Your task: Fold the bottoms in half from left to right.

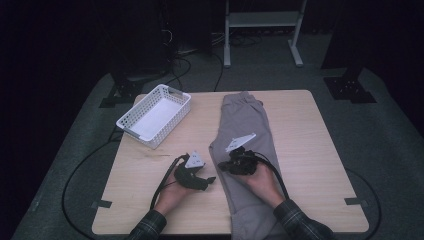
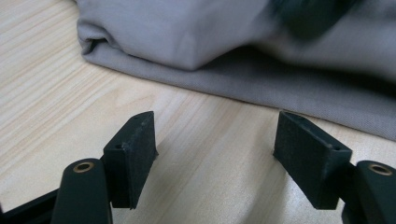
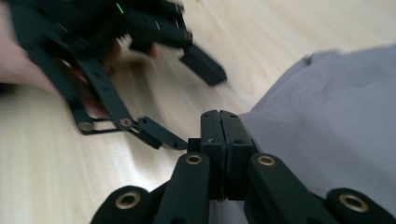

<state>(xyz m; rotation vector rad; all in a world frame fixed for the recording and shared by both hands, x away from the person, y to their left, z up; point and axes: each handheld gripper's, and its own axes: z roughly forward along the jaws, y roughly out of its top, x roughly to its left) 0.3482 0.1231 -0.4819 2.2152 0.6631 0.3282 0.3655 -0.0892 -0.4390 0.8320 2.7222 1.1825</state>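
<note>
Trousers (image 1: 245, 130): grey, laid lengthwise on the worktop (image 1: 310, 165), unfolded.
Left tool (image 2: 215, 144): jaws wide, empty, beside the fabric edge.
Right tool (image 3: 219, 135): jaws together, grip unclear.
Basket (image 1: 155, 116): far left, empty.

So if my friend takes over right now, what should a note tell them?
Left gripper: jaws open, nothing between them, on bare table just beside the trousers' edge.
Right gripper: jaws shut together at the edge of the grey trousers; whether any cloth is pinched I can't tell.
Trousers lie lengthwise down the table, one end hanging over the near edge. White basket sits at the far left, with nothing in it.
Done: nothing folded or packed yet.
Left: probably fold the trousers, maybe into the basket.
</note>
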